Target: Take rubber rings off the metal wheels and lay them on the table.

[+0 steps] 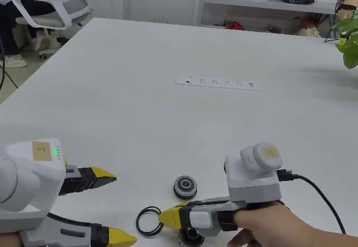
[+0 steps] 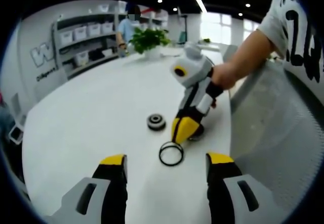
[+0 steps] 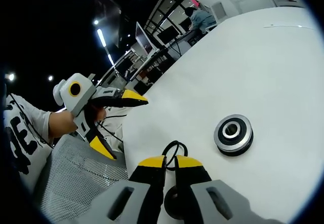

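Note:
A metal wheel [image 1: 185, 186] [image 2: 156, 121] [image 3: 233, 133] with a dark rubber band lies flat on the white table [image 1: 168, 107]. Thin black rubber rings [image 1: 149, 221] [image 2: 171, 154] [image 3: 174, 146] lie just left of it. My right gripper [image 1: 169, 217] [image 2: 183, 129] [image 3: 170, 162] is shut, its yellow tips pinched on the rings' near edge. A second wheel [image 1: 192, 236] [image 3: 174, 204] sits partly hidden under its jaws. My left gripper [image 1: 112, 205] [image 2: 167, 160] [image 3: 121, 125] hovers open at the lower left, pointing at the rings with nothing in it.
A white power strip [image 1: 218, 82] [image 3: 283, 26] lies further back on the table. An office chair [image 1: 50, 6] stands off the far left corner, a green plant [image 1: 349, 40] [image 2: 147, 37] at the right edge. A cable [image 1: 319, 194] trails from the right gripper.

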A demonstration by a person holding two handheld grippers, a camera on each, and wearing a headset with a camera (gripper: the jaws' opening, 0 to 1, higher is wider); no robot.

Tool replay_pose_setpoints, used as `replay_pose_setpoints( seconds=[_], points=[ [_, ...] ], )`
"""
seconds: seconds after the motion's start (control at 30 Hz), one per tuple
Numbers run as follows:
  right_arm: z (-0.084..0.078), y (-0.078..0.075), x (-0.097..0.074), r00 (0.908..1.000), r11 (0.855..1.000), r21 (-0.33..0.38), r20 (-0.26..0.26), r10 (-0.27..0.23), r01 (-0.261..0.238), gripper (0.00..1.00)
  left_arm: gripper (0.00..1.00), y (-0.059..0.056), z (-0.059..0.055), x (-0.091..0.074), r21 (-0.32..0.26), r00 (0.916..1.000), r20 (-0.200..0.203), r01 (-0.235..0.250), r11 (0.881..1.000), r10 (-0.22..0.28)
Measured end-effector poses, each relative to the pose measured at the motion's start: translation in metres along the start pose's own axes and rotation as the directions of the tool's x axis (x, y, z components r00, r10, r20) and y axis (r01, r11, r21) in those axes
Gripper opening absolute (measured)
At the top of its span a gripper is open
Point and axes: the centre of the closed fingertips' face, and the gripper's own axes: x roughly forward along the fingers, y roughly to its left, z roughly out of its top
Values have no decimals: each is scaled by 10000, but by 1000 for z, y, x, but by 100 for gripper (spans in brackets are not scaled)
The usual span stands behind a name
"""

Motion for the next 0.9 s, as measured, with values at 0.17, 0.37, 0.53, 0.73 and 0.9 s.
replay_pose_setpoints(
  seconds=[0.17,0.37,0.53,0.73,0.9],
  points=[
    [-1,-2,0,9999,9997,-239,-91,-104,102,6,64,0,0,1,-2,10000,-18,18,10000,-18],
    [-2,-3,-1,9998,9993,-352,-107,-164,160,8,63,0,0,2,17,10000,-50,68,10000,-68],
    [-2,-1,0,9998,9984,-543,-163,-135,126,12,63,-1,0,3,13,9999,-88,112,9999,-112],
    [-4,-2,0,9993,9955,-915,-267,-262,236,16,63,-2,1,3,24,9998,-115,153,9999,-153],
    [-2,-2,-2,9990,9926,-1168,-272,-360,326,19,63,-3,0,2,4,9998,-123,130,9999,-130]
  ],
)
